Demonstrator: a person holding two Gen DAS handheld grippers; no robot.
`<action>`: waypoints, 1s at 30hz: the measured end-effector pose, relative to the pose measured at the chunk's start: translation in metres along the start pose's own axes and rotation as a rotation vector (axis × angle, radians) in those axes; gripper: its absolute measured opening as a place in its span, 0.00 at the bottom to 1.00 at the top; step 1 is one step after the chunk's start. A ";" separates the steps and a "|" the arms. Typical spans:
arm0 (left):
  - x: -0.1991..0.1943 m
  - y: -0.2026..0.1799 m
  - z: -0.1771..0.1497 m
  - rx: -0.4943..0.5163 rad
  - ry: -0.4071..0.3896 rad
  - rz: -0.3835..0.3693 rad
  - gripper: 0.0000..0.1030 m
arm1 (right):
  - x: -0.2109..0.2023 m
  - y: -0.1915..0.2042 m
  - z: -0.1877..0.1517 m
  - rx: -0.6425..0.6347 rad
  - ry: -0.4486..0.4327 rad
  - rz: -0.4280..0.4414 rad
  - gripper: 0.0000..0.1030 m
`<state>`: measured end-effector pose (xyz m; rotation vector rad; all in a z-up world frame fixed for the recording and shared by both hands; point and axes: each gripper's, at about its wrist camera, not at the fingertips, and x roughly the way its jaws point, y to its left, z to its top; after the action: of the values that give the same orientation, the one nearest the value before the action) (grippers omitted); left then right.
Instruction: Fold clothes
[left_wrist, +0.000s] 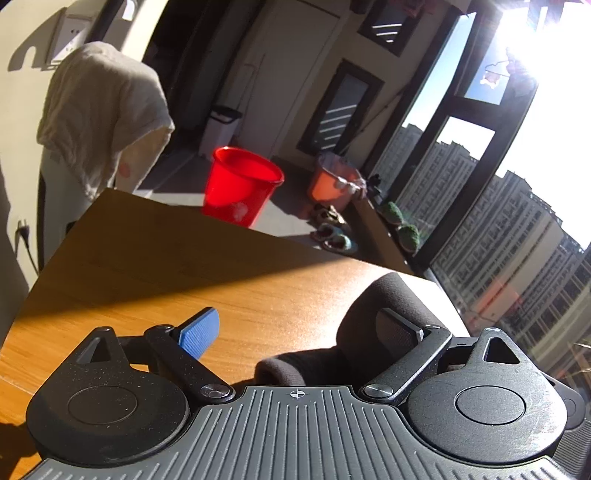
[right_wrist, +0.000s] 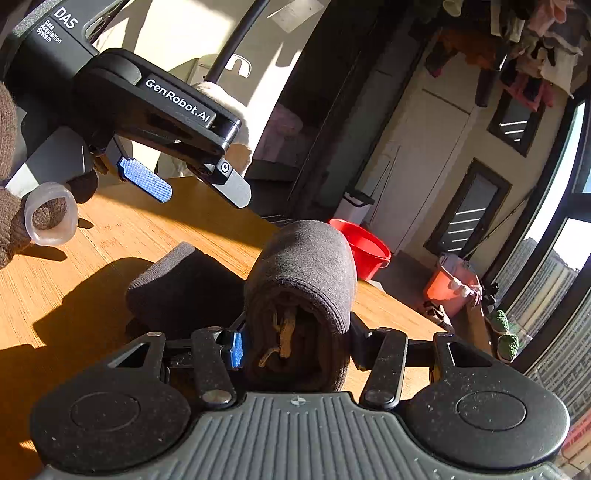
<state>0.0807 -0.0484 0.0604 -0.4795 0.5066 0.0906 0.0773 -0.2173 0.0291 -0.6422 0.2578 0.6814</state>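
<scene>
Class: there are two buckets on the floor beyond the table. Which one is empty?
The bright red bucket, nearest the table; its open mouth shows nothing inside. The orange bucket further back has things on its rim.

The table (left_wrist: 155, 266) is wood, warm brown with a fine grain, part in bright sun and part in shade. Its far edge runs just ahead of both claws.

A dark garment (right_wrist: 306, 266) lies on it, rolled into a thick bundle. In the right wrist view the roll sits between the right claw's (right_wrist: 295, 347) fingers, and a lower fold of the same cloth (right_wrist: 177, 280) rests on the wood just left of that claw. In the left wrist view the garment (left_wrist: 384, 306) lies by the left claw's (left_wrist: 299, 332) right finger, casting a shadow on the wood.
</scene>
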 end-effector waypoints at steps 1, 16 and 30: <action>-0.001 -0.005 0.001 0.009 -0.003 -0.012 0.95 | 0.000 0.009 0.000 -0.061 0.002 -0.012 0.51; 0.007 -0.030 -0.021 0.185 0.036 0.086 0.97 | -0.019 -0.068 -0.016 0.504 -0.012 0.401 0.75; 0.000 0.036 -0.029 0.022 0.062 0.158 0.93 | 0.027 -0.052 -0.018 0.742 0.054 0.432 0.62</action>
<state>0.0604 -0.0301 0.0229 -0.4213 0.6057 0.2215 0.1313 -0.2456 0.0279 0.1158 0.6721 0.9079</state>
